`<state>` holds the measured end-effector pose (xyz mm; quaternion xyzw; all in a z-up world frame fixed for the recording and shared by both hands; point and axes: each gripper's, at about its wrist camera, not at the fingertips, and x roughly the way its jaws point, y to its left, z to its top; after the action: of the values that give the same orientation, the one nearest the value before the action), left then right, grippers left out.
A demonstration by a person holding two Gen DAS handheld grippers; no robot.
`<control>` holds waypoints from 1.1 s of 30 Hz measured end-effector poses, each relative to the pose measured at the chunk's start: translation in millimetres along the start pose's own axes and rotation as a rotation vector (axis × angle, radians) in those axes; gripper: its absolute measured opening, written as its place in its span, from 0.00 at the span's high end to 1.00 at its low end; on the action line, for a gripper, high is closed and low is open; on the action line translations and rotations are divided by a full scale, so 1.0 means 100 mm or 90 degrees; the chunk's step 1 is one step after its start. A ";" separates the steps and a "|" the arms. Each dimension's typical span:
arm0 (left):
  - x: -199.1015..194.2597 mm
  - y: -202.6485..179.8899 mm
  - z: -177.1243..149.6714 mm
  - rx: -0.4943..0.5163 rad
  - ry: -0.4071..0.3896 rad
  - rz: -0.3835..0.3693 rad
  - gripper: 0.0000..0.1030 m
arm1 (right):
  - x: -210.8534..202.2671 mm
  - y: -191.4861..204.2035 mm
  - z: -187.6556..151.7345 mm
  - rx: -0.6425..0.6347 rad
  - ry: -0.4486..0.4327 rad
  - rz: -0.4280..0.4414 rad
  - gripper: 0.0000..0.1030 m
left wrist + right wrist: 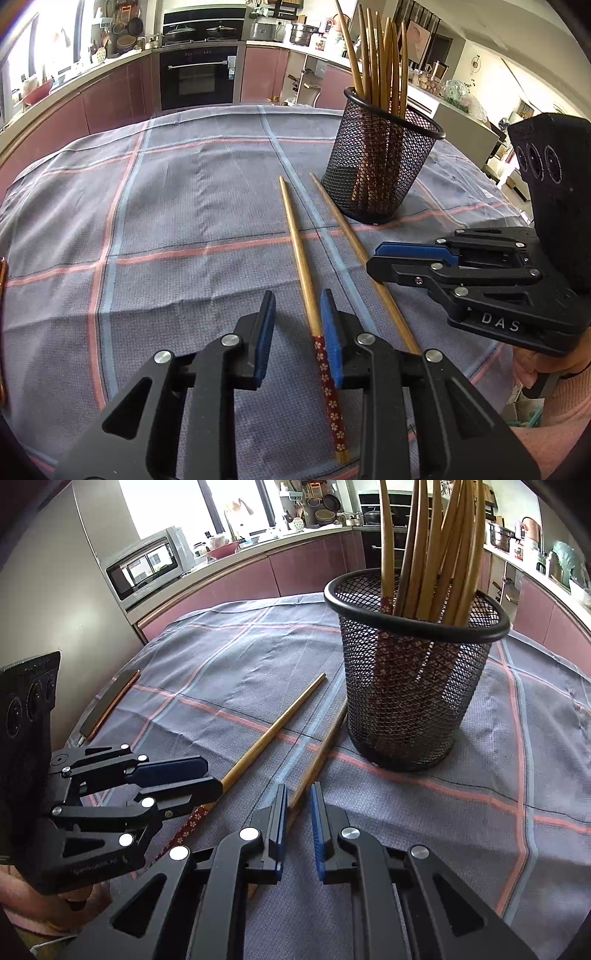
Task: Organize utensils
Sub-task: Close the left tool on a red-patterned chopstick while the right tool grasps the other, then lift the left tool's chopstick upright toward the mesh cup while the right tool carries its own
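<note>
L gripper [297, 314] straddles near chopstick [295, 236], jaws narrow, no squeeze yet; R gripper [298, 805] nearly shut round 2nd chopstick [317, 757]. Close fully, lift level, drop into mesh holder [406, 701] far right.

free: tablecloth [166, 206] left | blocked: mesh cup [380, 170] right, chopsticks [299, 251] centre

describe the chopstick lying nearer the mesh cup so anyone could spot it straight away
Start at the black wire-mesh cup full of upright chopsticks on the checked grey tablecloth. Two loose wooden chopsticks lie just in front of it. The plain-looking wooden chopstick nearest the cup's base is the one; the red flower-patterned-handled chopstick lies farther off.
</note>
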<state>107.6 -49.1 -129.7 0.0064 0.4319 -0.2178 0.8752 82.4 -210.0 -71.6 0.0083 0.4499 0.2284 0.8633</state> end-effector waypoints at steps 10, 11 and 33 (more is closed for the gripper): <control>0.21 -0.02 0.26 0.020 0.011 0.014 0.76 | 0.15 -0.03 0.11 0.013 -0.007 -0.007 0.82; 0.24 -0.02 0.27 0.020 0.016 0.012 0.77 | 0.16 -0.03 0.12 0.013 -0.008 -0.009 0.82; 0.27 -0.10 0.24 0.011 0.009 0.009 0.93 | -0.03 -0.04 0.11 0.034 -0.050 0.037 0.93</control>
<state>136.0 -72.6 -133.1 0.0187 0.4359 -0.2155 0.8736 91.3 -212.6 -63.8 0.0531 0.4212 0.2408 0.8728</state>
